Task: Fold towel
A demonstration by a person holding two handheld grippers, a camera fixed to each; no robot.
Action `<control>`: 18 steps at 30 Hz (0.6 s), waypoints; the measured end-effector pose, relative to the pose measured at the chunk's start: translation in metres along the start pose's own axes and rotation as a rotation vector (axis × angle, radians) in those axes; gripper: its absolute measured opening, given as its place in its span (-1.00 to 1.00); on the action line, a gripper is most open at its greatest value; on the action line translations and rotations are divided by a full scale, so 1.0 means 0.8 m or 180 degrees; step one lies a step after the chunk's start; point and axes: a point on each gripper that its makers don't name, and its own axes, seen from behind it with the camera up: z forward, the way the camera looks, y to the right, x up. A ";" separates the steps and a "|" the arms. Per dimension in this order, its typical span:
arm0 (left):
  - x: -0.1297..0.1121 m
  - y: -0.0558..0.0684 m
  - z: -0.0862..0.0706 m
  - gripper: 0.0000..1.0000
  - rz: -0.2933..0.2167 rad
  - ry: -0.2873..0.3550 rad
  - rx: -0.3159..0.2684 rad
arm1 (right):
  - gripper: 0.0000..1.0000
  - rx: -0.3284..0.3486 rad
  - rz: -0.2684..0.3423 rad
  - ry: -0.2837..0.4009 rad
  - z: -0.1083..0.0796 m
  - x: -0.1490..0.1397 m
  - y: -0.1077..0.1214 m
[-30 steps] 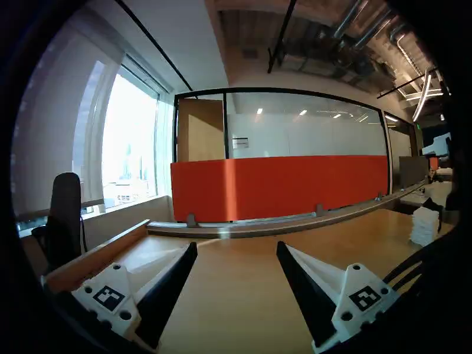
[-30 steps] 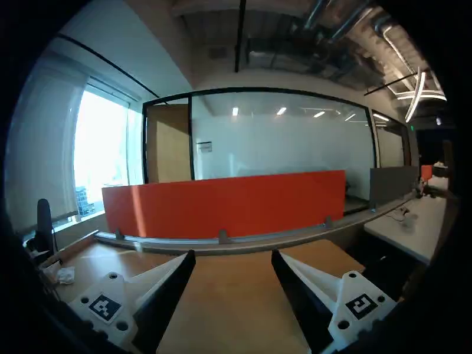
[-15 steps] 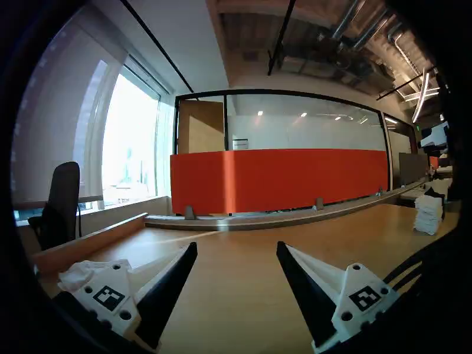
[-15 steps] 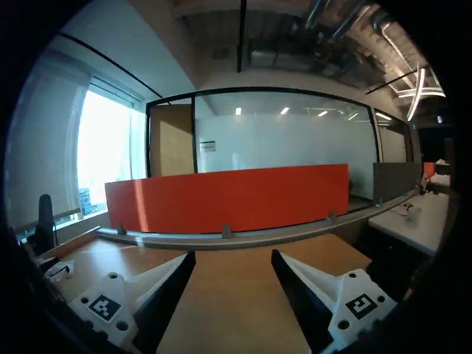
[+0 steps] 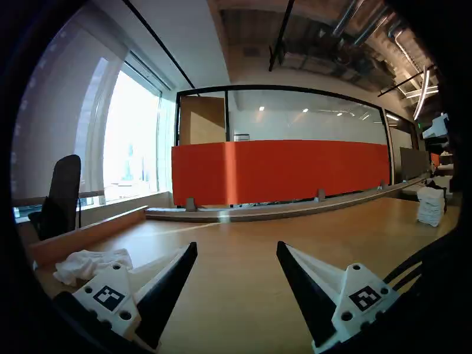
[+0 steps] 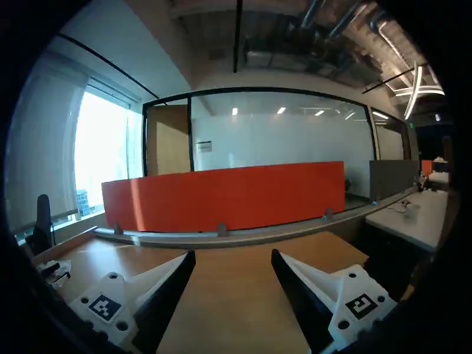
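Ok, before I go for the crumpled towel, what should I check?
1. Left gripper open, empty: ok.
2. Right gripper open, empty: ok.
3. Crumpled white cloth towel in sight on the light wooden table: ok.
4. Towel between the left gripper's fingers: not ok, it lies off to one side.
5. Towel spread flat: not ok, bunched.
6. Stack of folded white towels apart from it: ok.

The towel [image 5: 91, 264] is white and the tabletop [image 5: 354, 230] is light brown wood. The left tongs [image 5: 236, 245] and the right tongs [image 6: 233, 252] are white with black inner faces and black-and-white square markers. The divider panel [image 5: 277, 171] is orange-red and the chair [image 5: 59, 200] is black.
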 end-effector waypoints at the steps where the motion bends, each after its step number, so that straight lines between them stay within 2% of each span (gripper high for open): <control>1: -0.001 0.000 0.001 1.00 -0.0007 -0.0007 -0.0003 | 0.99 -0.0002 0.0000 -0.0002 0.000 0.000 0.000; 9: -0.006 0.001 0.002 1.00 -0.0119 -0.0040 -0.0010 | 0.99 0.0003 0.0000 0.0005 0.000 0.006 -0.001; 18: -0.006 -0.002 0.001 1.00 -0.0120 -0.0042 -0.0007 | 0.99 0.0005 -0.0018 -0.0005 0.000 0.006 0.000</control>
